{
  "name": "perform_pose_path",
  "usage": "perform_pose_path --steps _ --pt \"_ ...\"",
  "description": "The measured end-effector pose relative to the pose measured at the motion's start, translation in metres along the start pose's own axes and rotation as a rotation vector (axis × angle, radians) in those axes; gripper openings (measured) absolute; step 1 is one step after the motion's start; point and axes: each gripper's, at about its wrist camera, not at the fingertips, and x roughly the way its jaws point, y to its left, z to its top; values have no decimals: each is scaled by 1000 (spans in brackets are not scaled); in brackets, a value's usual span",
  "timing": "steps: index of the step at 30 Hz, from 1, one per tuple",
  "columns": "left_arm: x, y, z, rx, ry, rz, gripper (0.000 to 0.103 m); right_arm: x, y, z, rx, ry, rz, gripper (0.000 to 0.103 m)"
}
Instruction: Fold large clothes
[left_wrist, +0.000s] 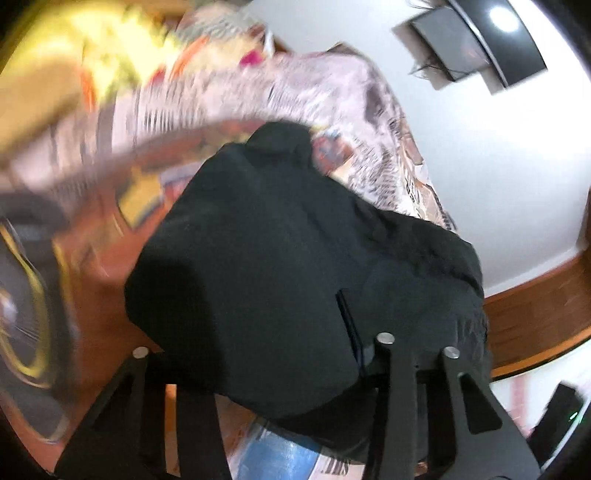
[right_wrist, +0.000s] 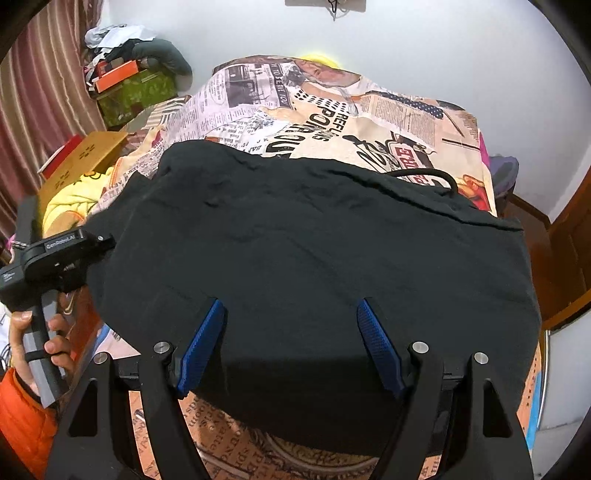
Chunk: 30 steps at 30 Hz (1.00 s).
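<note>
Two grippers at work: black garment (right_wrist: 314, 266), spread on newsprint-pattern bedcover (right_wrist: 332, 110), is pinched by left gripper (left_wrist: 347, 332); right gripper (right_wrist: 291, 332) held wide open, empty.

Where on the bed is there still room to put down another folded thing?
Beyond the black garment, the newspaper-print bedcover lies bare up to the white wall; a black cord loops at its right. A narrower strip shows under the right gripper. The left side is crowded: yellow clothing, cardboard box.
</note>
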Motion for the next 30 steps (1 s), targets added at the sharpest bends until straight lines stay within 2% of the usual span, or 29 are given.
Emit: perform_pose_path --steps 3,9,11,14,18,22,25,30 --pt "-32 -27 4 127 -96 98 38 -6 2 2 31 6 44 72" --pt "-110 -86 4 375 -336 212 37 -8 27 5 59 10 160 72" --pt "-133 -101 0 482 -400 254 37 -1 45 3 36 32 184 72" --pt "-141 -130 -11 618 -456 298 37 10 70 0 -32 48 180 74" --pt "-132 -156 -35 733 -446 289 37 12 83 -4 -92 59 183 77" --pt "-120 -180 -59 776 -400 224 36 -7 51 -8 9 58 241 74" --pt "-111 -204 -79 802 -341 142 36 -32 14 -14 66 8 185 74" --pt "-88 -241 -118 889 -253 77 36 -70 -59 -34 175 -56 28 74"
